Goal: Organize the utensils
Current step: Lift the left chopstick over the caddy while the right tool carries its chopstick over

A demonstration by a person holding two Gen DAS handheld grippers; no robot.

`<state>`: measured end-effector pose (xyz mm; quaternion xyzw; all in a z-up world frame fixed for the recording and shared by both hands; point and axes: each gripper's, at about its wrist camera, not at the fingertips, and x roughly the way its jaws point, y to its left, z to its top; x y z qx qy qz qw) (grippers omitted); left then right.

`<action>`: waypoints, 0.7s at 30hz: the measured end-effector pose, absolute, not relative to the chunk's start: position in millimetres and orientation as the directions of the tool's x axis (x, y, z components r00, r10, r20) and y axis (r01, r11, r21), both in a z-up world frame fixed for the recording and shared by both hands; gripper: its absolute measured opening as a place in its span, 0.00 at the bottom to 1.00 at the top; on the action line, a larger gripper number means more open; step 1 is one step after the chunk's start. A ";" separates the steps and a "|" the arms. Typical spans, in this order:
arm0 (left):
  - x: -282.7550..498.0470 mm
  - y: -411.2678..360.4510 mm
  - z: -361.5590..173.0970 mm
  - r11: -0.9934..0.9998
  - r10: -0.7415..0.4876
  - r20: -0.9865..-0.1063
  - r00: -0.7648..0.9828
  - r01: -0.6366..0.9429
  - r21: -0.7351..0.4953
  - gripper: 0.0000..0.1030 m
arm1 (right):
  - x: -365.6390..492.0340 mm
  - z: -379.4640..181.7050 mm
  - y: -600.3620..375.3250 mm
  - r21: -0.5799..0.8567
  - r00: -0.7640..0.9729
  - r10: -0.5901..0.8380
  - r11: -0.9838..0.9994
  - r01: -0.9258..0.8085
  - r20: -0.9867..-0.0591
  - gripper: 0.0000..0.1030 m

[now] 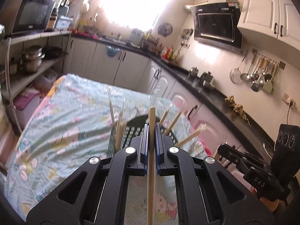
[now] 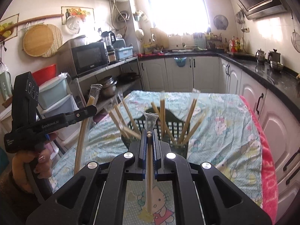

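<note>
Holding one wrapped chopstick pair (image 1: 151, 120) in left gripper (image 1: 151, 131), one pair (image 2: 149, 159) in right gripper (image 2: 149, 136), both clamped tight. Roughly seven pairs (image 2: 190, 120) in basket (image 2: 176, 123). Both grippers tilt down over surface (image 2: 221, 123).

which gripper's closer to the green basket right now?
Right, slightly. The right gripper hangs just in front of the green basket; the left gripper sits off to its left, higher. Both hold wrapped chopsticks.

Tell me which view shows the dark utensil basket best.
The right wrist view: the dark utensil basket shows its slatted wall and arched back, with wrapped chopsticks fanned out of it. In the left wrist view the left tongs cover most of it, leaving only its rim and left wall.
</note>
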<state>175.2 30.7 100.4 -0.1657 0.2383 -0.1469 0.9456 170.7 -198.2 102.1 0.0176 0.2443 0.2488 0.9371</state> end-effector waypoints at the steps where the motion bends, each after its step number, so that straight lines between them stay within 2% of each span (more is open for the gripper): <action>1: 177.2 29.7 106.0 0.904 -0.350 -0.389 0.852 0.198 -0.380 0.03 | 171.4 106.8 -198.7 0.155 0.762 0.477 0.875 -0.459 -0.438 0.06; 21: 207.8 14.5 172.3 0.934 -0.248 -0.200 0.948 0.180 -0.308 0.03 | 186.2 174.9 -194.3 0.105 0.837 0.488 0.872 -0.478 -0.248 0.06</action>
